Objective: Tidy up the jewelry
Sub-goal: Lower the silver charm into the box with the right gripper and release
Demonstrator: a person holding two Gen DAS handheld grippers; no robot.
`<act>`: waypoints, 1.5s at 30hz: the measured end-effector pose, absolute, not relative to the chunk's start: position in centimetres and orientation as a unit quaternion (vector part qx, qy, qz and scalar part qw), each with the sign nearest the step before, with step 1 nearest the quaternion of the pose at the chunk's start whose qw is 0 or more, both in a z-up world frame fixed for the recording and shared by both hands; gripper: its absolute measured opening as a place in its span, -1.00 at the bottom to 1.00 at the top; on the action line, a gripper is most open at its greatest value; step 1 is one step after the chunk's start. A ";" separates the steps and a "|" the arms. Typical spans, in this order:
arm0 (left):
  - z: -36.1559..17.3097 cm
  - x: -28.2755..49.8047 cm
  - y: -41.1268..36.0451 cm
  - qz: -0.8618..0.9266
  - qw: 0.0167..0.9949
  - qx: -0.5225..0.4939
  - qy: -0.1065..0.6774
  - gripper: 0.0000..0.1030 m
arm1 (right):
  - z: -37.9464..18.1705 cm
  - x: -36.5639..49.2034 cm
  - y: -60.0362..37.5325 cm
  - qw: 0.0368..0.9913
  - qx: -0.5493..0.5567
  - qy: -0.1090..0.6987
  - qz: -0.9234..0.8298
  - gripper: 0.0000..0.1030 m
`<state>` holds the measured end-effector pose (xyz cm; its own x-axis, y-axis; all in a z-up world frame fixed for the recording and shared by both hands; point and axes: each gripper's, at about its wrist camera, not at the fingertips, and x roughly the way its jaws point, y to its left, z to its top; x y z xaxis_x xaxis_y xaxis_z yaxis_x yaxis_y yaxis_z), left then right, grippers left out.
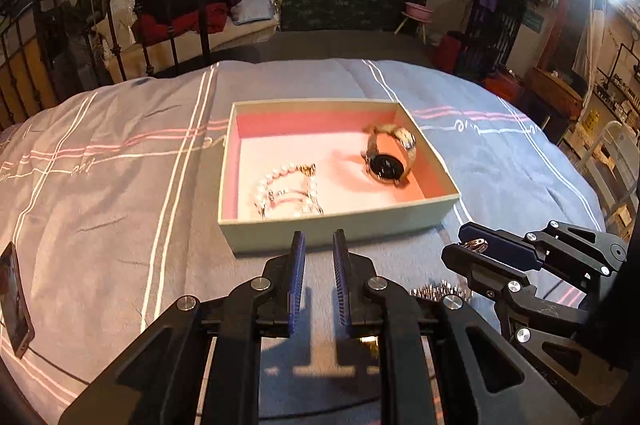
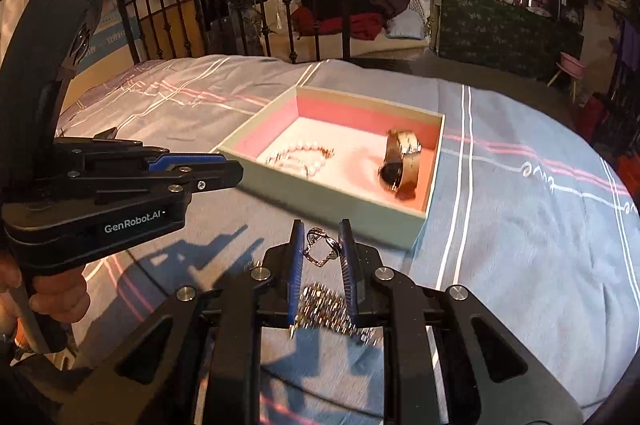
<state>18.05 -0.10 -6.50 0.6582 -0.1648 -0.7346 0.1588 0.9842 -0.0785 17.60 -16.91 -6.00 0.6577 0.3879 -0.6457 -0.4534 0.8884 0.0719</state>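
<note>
An open pale-green box [image 1: 336, 221] [image 2: 320, 197] with a pink lining lies on the bed. Inside are a pearl bracelet [image 1: 286, 191] [image 2: 300, 157] at the left and a watch [image 1: 390, 155] [image 2: 402, 161] at the right. My right gripper [image 2: 321, 241] [image 1: 468, 247] is shut on a silver ring [image 2: 320, 247] [image 1: 476, 245] and holds it just in front of the box's near wall. A silver chain piece [image 2: 328, 309] [image 1: 438, 291] lies on the bedding below it. My left gripper [image 1: 319, 245] [image 2: 224, 173] is open and empty, close to the box's near side.
The bed has a grey-blue striped cover [image 1: 120, 185] [image 2: 520, 225]. A phone [image 1: 14, 299] lies at the left edge of the bed. A black iron bed frame [image 1: 172, 5] [image 2: 240, 5] and a wicker seat with clothes [image 1: 192, 9] stand behind.
</note>
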 end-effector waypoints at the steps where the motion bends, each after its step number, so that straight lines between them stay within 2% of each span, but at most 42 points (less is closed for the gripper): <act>1: -5.8 18.8 0.1 -0.086 0.913 -0.008 0.399 -0.72 | -5.4 18.6 -16.8 0.911 -0.049 0.338 0.232 -0.64; 10: -1.9 25.3 -0.2 -0.068 0.919 -0.008 0.388 -0.72 | -2.4 26.3 -15.7 0.917 -0.044 0.334 0.211 -0.64; 16: -2.0 27.3 -0.5 -0.059 0.914 -0.020 0.400 -0.72 | -2.6 28.4 -15.6 0.917 -0.039 0.344 0.197 -0.64; 45: -3.3 27.6 -1.4 -0.077 0.904 -0.024 0.420 -0.72 | -4.5 28.5 -15.1 0.908 -0.056 0.365 0.199 -0.64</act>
